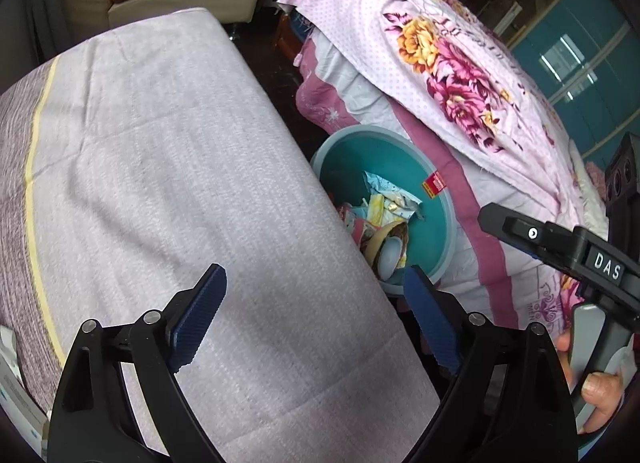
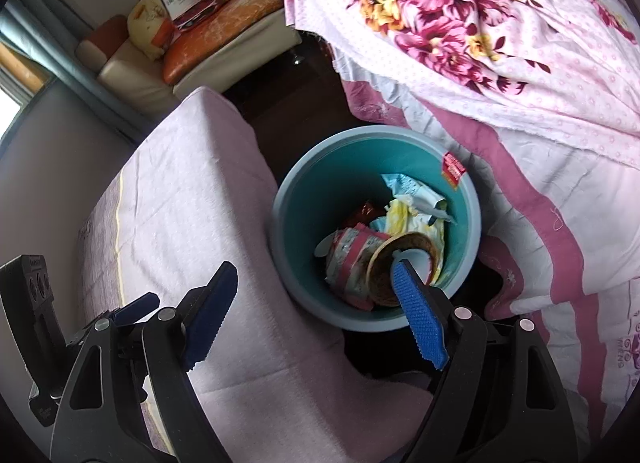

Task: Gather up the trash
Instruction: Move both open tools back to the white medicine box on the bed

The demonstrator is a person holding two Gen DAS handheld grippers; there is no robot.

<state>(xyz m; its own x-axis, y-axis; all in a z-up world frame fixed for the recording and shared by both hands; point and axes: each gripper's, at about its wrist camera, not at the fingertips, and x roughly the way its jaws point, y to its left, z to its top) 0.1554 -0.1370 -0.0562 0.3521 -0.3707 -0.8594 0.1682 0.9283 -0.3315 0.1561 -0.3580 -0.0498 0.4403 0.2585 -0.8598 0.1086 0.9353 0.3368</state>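
A teal round bin [image 2: 332, 175] stands on the dark floor between a lilac cloth-covered surface and a bed. Trash [image 2: 384, 247] lies inside it: crumpled wrappers, a paper bowl and a white lid. My right gripper [image 2: 314, 265] hangs open above the bin's near rim with nothing between its blue pads [image 2: 418, 315]. In the left wrist view the bin [image 1: 360, 159] is half hidden behind the cloth edge, with the trash [image 1: 380, 223] showing. My left gripper [image 1: 316, 269] is open and empty over the lilac cloth. A hand holds the right gripper body [image 1: 560, 247] at the right edge.
The lilac cloth-covered surface [image 1: 160, 163] fills the left side. A bed with a pink floral cover [image 2: 500, 43] rises on the right, its quilt hanging beside the bin. A sofa with orange cushions [image 2: 224, 27] stands at the back. Teal cabinet doors [image 1: 580, 63] are at far right.
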